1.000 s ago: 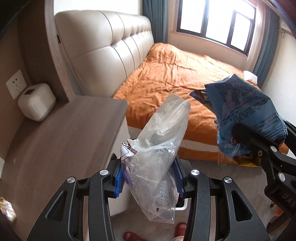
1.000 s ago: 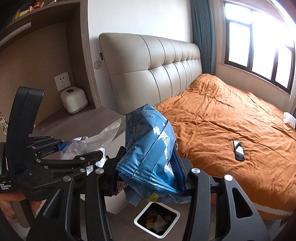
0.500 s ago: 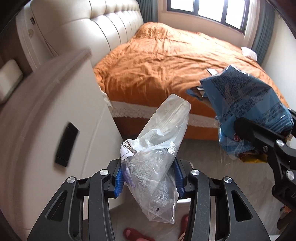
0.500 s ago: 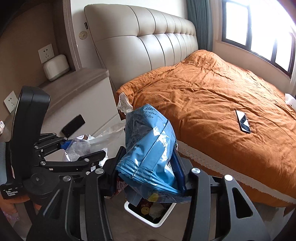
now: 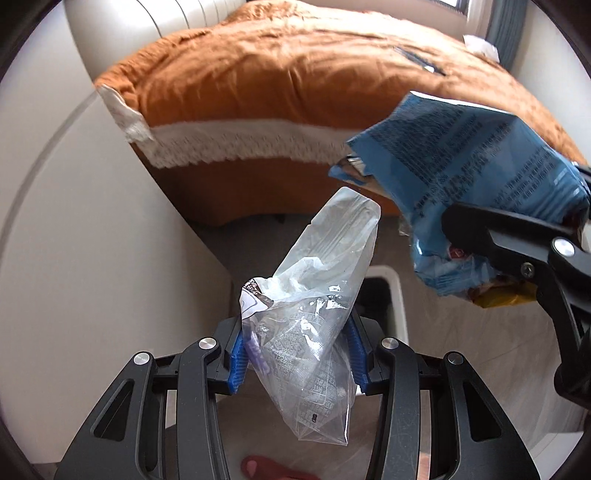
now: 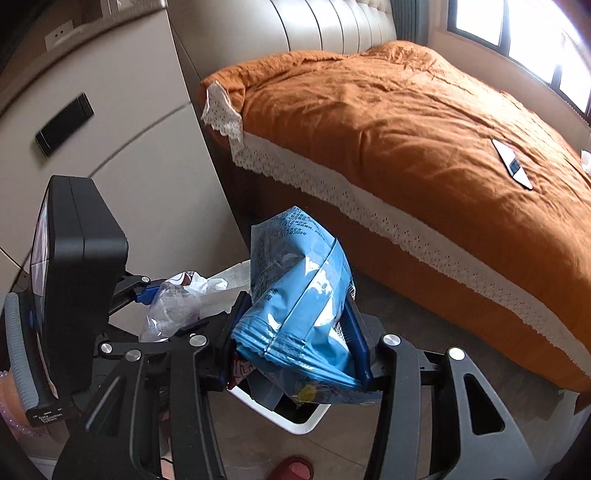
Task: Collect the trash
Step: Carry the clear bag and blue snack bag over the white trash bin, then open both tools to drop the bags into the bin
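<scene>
Bed with orange cover (image 6: pixel 424 122) and lace-trimmed edge; padded headboard (image 6: pixel 332 26); cream nightstand (image 6: pixel 110 147); daylit window (image 6: pixel 517 33).

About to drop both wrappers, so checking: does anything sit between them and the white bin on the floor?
Nothing visible does. The clear bag and blue packet hang in the grippers just above the white bin, whose open top shows only trash inside.

We point both grippers steeply down, side by side. Our left gripper (image 5: pixel 297 354) has its blue pads (image 5: pixel 238 354) pressed against the crumpled clear plastic bag (image 5: pixel 317 314). Our right gripper (image 6: pixel 295 343) sits just to its right, jaws set a little wider and clamped on the blue snack bag (image 6: pixel 299 295). One red-slippered foot (image 6: pixel 293 469) shows at the bottom edge.
</scene>
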Demonstrator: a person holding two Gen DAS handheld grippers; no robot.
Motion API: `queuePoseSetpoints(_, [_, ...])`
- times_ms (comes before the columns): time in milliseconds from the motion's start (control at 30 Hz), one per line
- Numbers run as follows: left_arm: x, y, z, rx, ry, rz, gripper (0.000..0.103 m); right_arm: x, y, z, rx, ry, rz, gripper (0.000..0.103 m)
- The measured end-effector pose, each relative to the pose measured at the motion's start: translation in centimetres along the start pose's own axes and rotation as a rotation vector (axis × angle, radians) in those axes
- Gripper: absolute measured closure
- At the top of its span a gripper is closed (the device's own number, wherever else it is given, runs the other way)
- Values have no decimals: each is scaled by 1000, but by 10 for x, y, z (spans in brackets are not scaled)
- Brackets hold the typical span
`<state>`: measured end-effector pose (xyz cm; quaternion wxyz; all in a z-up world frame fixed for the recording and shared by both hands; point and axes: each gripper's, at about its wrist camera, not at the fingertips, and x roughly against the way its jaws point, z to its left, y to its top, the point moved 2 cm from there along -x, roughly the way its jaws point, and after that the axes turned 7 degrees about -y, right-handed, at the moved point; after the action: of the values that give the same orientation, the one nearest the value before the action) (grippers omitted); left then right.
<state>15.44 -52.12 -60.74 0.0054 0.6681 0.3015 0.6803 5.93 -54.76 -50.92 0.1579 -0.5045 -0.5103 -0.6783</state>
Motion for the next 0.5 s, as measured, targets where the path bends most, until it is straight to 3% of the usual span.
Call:
queuePoseSetpoints(200, [-79, -35, 1, -8, -33, 43, 58, -81, -45, 6, 27, 24, 72, 53])
queuePoseSetpoints(233, [-91, -40, 3, -4, -41, 50, 57, -96, -54, 7, 33, 25, 82, 51])
queuePoseSetpoints(267, [-101, -45, 3, -1, -62, 60, 54, -105, -60, 7, 36, 27, 86, 41])
queuePoseSetpoints(300, [-111, -49, 3, -3, -85, 72, 45, -116, -66, 8, 42, 33, 100, 20])
queuePoseSetpoints(333, [-124, -55, 2, -6, -100, 78, 21, -129, -74, 9, 59, 37, 118, 9])
queuePoseSetpoints(367, [-132, -59, 3, -3, -103, 75, 6, -137, -80, 10, 76, 9, 117, 4])
queuePoseSetpoints(500, [-147, -73, 5, -9, -90, 80, 5, -160, -96, 9, 93, -5, 136, 4])
